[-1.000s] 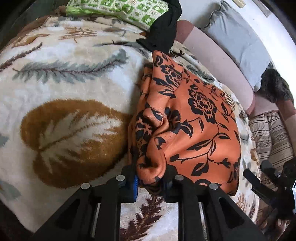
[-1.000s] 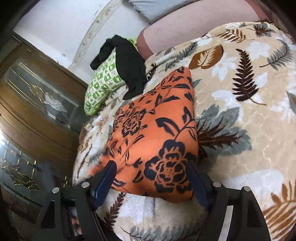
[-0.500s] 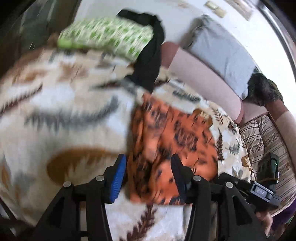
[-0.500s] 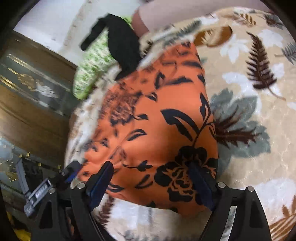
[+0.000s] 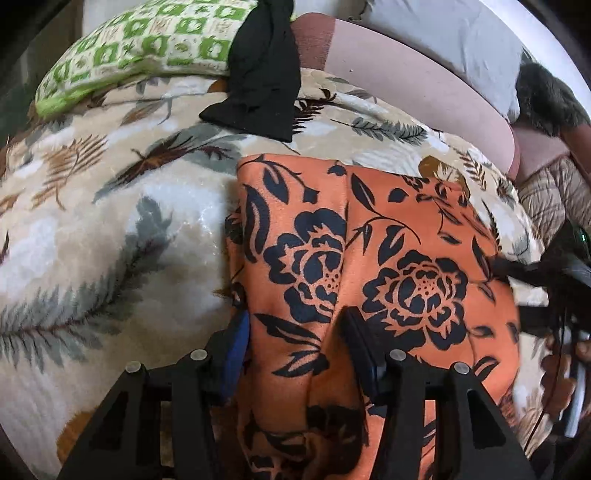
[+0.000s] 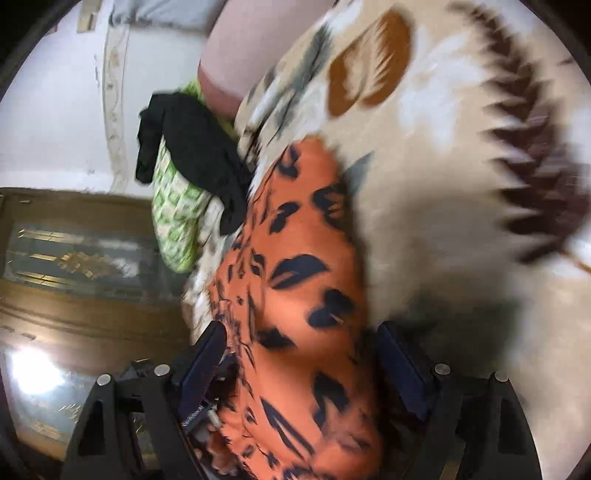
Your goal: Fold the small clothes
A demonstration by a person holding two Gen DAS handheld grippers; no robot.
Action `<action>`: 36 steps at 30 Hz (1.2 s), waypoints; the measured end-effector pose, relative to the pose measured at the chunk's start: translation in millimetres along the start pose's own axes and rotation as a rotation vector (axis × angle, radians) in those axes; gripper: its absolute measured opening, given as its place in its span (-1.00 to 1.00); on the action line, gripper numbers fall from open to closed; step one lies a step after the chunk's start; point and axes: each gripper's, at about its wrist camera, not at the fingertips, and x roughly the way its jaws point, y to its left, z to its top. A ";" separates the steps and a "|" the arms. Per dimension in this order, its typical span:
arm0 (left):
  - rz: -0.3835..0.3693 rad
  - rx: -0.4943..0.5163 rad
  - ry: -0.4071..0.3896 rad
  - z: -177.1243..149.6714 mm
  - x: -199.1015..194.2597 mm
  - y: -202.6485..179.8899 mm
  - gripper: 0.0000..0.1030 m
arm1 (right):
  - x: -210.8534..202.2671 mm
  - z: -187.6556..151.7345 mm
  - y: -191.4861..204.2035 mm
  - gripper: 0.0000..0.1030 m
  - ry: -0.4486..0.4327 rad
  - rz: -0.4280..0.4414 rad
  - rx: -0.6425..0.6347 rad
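An orange cloth with black flowers point(image 5: 369, 240) lies folded on a leaf-patterned blanket point(image 5: 110, 221). My left gripper point(image 5: 295, 343) straddles its near left part. Its jaws are opening; the fabric lies between them and the pads do not pinch it. In the blurred right wrist view the same orange cloth point(image 6: 303, 277) runs away from me as a narrow ridge. My right gripper point(image 6: 303, 365) is closing around the near end, and a dark gap still shows at the right pad. The right gripper's body shows at the cloth's far right edge point(image 5: 554, 280).
A black garment point(image 5: 262, 74) hangs over a green checked pillow point(image 5: 147, 40) at the head of the bed. A pink bolster point(image 5: 406, 81) and a grey pillow point(image 5: 443, 33) lie behind it. A wooden cabinet with glass panels point(image 6: 74, 258) stands beside the bed.
The left gripper let go of the bunched edge, its jaws widened, and the cloth now lies flat. The right gripper sank lower, rolled and narrowed its jaws around the cloth's end.
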 end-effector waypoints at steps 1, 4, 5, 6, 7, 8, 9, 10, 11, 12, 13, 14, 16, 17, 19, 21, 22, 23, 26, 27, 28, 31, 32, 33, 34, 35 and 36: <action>-0.006 0.011 -0.004 0.5 2.3 0.6 0.13 | 1.8 0.5 -3.2 -0.22 -0.010 -0.015 0.013; 0.004 0.010 -0.008 3.2 11.4 0.7 0.44 | -5.6 -7.6 -37.9 -0.41 -0.078 -0.001 0.129; 0.002 -0.011 0.002 3.4 14.8 3.8 0.45 | -3.5 -12.1 -44.5 -0.43 -0.074 0.017 0.153; -0.012 -0.031 0.009 4.0 14.7 4.2 0.45 | -5.5 -13.7 -41.9 -0.43 -0.083 0.019 0.139; -0.033 -0.061 0.009 4.1 10.6 9.6 0.44 | -10.5 -14.2 -33.5 -0.42 -0.092 0.021 0.114; -0.033 -0.064 -0.003 3.4 5.0 10.7 0.42 | -18.0 -15.2 -25.2 -0.35 -0.102 0.025 0.101; -0.022 -0.052 -0.031 1.8 -5.5 9.7 0.42 | -24.0 -16.8 -20.6 -0.29 -0.109 0.018 0.095; -0.010 -0.022 -0.065 -2.0 -20.1 6.7 0.42 | -34.7 -20.8 -12.8 -0.18 -0.117 0.003 0.069; -0.016 -0.004 -0.085 -6.3 -30.2 4.9 0.42 | -42.6 -25.8 -7.9 0.38 -0.125 0.001 0.041; -0.040 0.003 -0.109 -15.8 -45.2 4.1 0.42 | -53.9 -37.4 -2.1 0.69 -0.146 -0.017 0.011; -0.054 -0.005 -0.116 -23.7 -52.6 4.3 0.42 | -59.7 -46.8 0.4 0.69 -0.148 -0.021 -0.003; -0.069 -0.016 -0.112 -31.1 -55.4 4.8 0.42 | -62.4 -58.4 2.2 0.69 -0.128 0.002 -0.022; -0.073 -0.041 -0.071 -43.4 -44.4 7.2 0.35 | -58.3 -76.3 0.5 0.69 -0.100 -0.001 -0.030; -0.077 -0.052 -0.034 -47.7 -31.8 9.4 0.23 | -49.0 -81.6 -4.7 0.68 -0.062 -0.013 -0.017; -0.166 -0.157 0.004 -50.0 -13.6 24.7 0.11 | -26.2 -90.7 -19.5 0.13 0.044 -0.027 0.012; -0.203 -0.203 0.013 -44.9 -23.2 29.3 0.00 | -22.0 -95.9 -27.0 -0.26 0.032 -0.023 0.031; -0.222 -0.210 0.002 -43.5 -33.2 29.6 0.00 | -28.0 -98.0 -25.9 -0.26 0.007 -0.016 0.048; -0.229 -0.199 -0.015 -44.7 -44.0 28.8 0.00 | -31.7 -100.6 -22.4 -0.26 -0.015 -0.041 0.033; -0.267 -0.206 -0.043 -60.0 -66.5 34.1 0.18 | -36.5 -110.8 -18.3 0.08 -0.035 -0.066 0.018; -0.284 -0.239 -0.046 -71.0 -71.9 39.8 0.27 | -40.2 -114.8 -18.9 0.38 -0.034 -0.046 0.027; -0.289 -0.257 -0.041 -77.4 -72.5 42.2 0.27 | -43.8 -121.2 -16.6 0.45 -0.049 -0.046 0.020; -0.274 -0.217 0.057 -91.0 -46.9 38.5 -0.47 | -40.6 -131.9 -5.8 0.46 -0.045 -0.061 -0.058; -0.291 -0.250 0.061 -92.6 -42.2 41.4 -0.47 | -33.3 -133.7 -6.9 0.41 -0.015 -0.097 -0.077; -0.302 -0.267 0.066 -90.9 -43.0 42.6 -0.47 | -32.1 -132.5 -7.1 0.04 -0.010 -0.115 -0.077; -0.309 -0.281 0.074 -88.4 -45.9 43.7 -0.48 | -32.4 -130.8 -13.2 -0.07 -0.015 -0.109 -0.042; -0.306 -0.274 0.074 -87.1 -49.2 42.5 -0.47 | -35.3 -129.5 -19.5 -0.11 -0.021 -0.077 -0.004; -0.299 -0.245 0.073 -85.5 -54.5 38.2 -0.40 | -37.3 -129.3 -21.6 -0.10 -0.023 -0.069 0.005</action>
